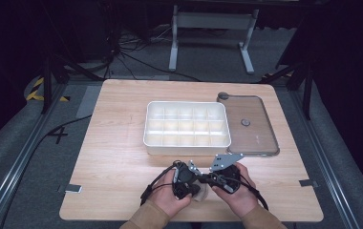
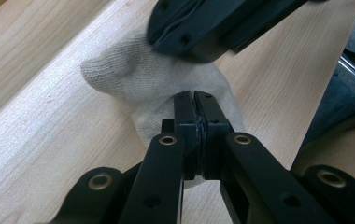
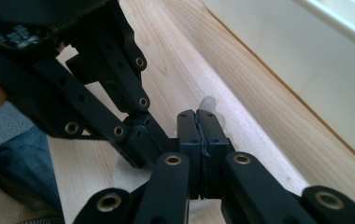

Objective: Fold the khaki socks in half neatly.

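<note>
white compartment tray [image 1: 186,141] mid-table [image 1: 117,143]; clear lid [image 1: 253,126] just beside it

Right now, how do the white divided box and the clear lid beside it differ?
The white compartment box is opaque and deep, with a grid of dividers; the clear lid is see-through, flat and undivided, with a small round knob at its centre. The box lies nearer the table's middle, the lid against its right side. Both are rectangular with rounded corners and lie flat on the wooden table.

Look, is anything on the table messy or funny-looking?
Yes: a pale knitted sock lies crumpled at the table's near edge, pinched by the left gripper. The divided white box and its lid sit tidy.
</note>
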A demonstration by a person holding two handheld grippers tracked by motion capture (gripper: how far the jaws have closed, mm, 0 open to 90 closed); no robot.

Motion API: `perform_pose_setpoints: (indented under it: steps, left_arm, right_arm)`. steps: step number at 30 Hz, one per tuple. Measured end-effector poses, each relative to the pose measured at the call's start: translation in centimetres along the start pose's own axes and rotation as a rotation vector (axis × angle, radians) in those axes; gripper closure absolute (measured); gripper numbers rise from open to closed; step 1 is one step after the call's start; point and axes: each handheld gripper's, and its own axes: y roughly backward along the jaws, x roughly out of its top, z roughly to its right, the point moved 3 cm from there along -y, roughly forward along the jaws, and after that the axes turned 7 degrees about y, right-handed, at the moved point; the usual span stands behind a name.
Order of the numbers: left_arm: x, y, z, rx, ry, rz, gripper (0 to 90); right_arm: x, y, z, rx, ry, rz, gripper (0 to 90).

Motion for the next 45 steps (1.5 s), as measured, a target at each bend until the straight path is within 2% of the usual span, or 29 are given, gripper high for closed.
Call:
perform_pose_setpoints:
  steps: [5, 6, 10, 11, 12, 20, 27, 31, 35, 37, 40, 42, 45]
  left_arm:
    - [-0.1, 0.3, 0.1, -0.018, -0.015, 0.015, 87.9]
    - [-0.2, 0.4, 0.2, -0.019, -0.009, 0.003, 88.0]
    - [-0.4, 0.6, 0.6, -0.047, -0.030, 0.001, 88.4]
    - [-0.5, 0.6, 0.7, -0.045, -0.022, -0.013, 88.3]
    - [-0.4, 0.4, 0.7, -0.044, -0.036, -0.014, 88.1]
    - [-0.8, -0.3, 1.1, -0.046, -0.043, -0.042, 89.2]
    - [-1.0, -0.9, 1.3, -0.054, -0.018, -0.046, 89.7]
    - [-1.0, -1.0, 1.1, -0.062, -0.021, -0.054, 89.7]
    - [-1.0, -0.6, 1.2, -0.057, -0.029, -0.039, 89.6]
    - [-0.9, -0.1, 1.0, -0.070, -0.022, -0.006, 89.4]
    - [-0.7, 0.3, 0.8, -0.057, -0.010, 0.032, 88.1]
    - [-0.8, 0.0, 0.6, -0.034, -0.017, 0.020, 85.5]
    - [-0.9, -0.3, 0.7, -0.026, -0.014, 0.026, 87.2]
  right_arm:
    - [-0.5, -0.8, 0.2, -0.007, -0.009, -0.025, 90.0]
    - [-0.6, -0.8, 0.3, -0.009, -0.008, -0.028, 90.0]
    - [-1.1, -0.8, 0.5, -0.016, -0.023, -0.042, 90.0]
    - [-1.2, -0.8, 0.6, -0.017, -0.021, -0.043, 90.0]
    - [-1.3, -0.8, 0.6, -0.012, -0.026, -0.046, 90.0]
    - [-1.9, -0.8, 0.7, -0.005, -0.039, -0.065, 90.0]
    - [-2.8, -1.3, 1.3, -0.001, -0.072, -0.081, 90.0]
    - [-2.9, -1.4, 1.5, 0.001, -0.082, -0.081, 90.0]
    - [-2.9, -1.4, 1.4, 0.000, -0.079, -0.082, 90.0]
    - [-2.8, -1.4, 1.3, -0.002, -0.077, -0.088, 90.0]
    - [-2.8, -1.4, 1.3, -0.003, -0.073, -0.086, 90.0]
    - [-2.8, -1.4, 1.3, -0.002, -0.080, -0.087, 90.0]
    - [-2.8, -1.3, 1.2, -0.001, -0.079, -0.087, 89.9]
